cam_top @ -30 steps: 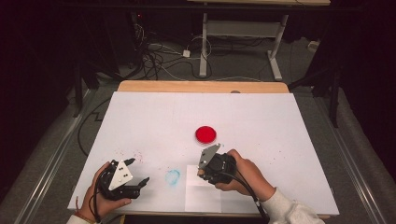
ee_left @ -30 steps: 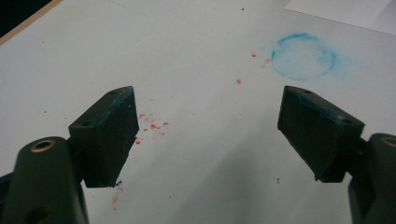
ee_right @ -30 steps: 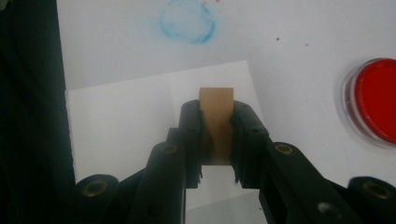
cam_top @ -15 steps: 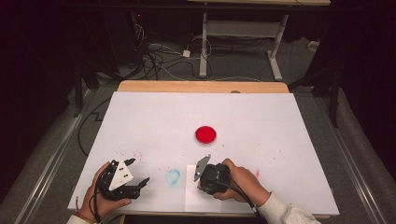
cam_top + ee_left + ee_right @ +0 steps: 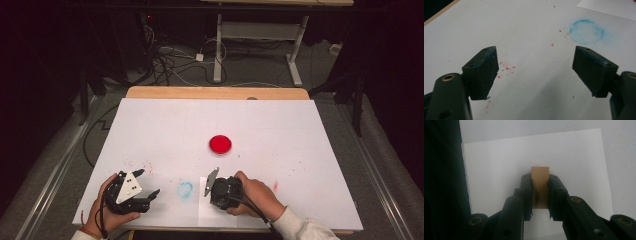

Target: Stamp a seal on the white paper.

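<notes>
**Wooden stamp block poised over the paper sheet**

Wooden block aside for a moment, start at the left: the left gripper (image 5: pixel 148 186) rests low on the white table (image 5: pixel 280 125) with its jaws spread wide and nothing between them — the left gripper view shows bare tabletop, scattered red specks (image 5: pixel 505 67) and a smudged blue ring mark (image 5: pixel 587 31) just beyond. Further right lies the white rectangular paper sheet (image 5: pixel 564 162) at the near edge, and over it the right gripper (image 5: pixel 540 195) is clamped tight on a small tan wooden block (image 5: pixel 539 176), pinched across its two narrow sides with the upper end standing free above the pads. Well beyond it sits a round red ink pad (image 5: pixel 220 144).

The block looks light, stiff and hard-edged, so it should not crush — but smooth wood can twist or slide under downward pressure. A hold low on its flat sides, squarely centred, seems the safest.
</notes>
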Tool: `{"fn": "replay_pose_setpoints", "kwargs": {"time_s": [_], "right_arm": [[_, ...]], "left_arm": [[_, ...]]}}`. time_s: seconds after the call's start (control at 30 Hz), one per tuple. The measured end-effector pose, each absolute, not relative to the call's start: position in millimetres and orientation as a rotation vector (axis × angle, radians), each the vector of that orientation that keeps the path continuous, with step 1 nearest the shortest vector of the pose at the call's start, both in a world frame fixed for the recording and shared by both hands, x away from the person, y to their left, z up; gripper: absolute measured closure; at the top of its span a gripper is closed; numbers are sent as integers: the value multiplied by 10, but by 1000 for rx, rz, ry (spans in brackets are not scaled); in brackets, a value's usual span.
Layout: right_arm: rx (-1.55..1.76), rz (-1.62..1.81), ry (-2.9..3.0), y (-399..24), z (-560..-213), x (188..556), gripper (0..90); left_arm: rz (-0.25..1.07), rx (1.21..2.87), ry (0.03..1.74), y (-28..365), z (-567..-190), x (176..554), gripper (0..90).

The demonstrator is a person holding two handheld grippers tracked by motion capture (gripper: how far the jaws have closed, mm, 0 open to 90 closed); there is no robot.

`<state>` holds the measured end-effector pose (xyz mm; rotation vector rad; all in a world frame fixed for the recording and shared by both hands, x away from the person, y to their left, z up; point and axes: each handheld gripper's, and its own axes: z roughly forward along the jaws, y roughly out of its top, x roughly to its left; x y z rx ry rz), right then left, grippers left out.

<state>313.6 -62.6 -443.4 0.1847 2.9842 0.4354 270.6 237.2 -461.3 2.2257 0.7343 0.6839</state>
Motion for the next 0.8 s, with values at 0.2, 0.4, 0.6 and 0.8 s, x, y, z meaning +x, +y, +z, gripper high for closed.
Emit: {"fn": "replay_pose_setpoints", "kwargs": {"time_s": [0.2, 0.4, 0.6, 0.8], "right_arm": [[170, 389, 2977, -594, -4428, 3117, 763], [146, 364, 2960, -566, -4432, 3091, 763], [159, 377, 2983, -579, -4431, 3127, 763], [166, 387, 3003, -582, -4432, 3157, 763]], "left_arm": [[682, 2231, 727, 2346, -4614, 2714, 205], [683, 2227, 727, 2343, -4607, 2725, 205], [675, 2219, 734, 2347, -4614, 2748, 205], [676, 2208, 743, 2385, -4613, 2768, 205]]}}
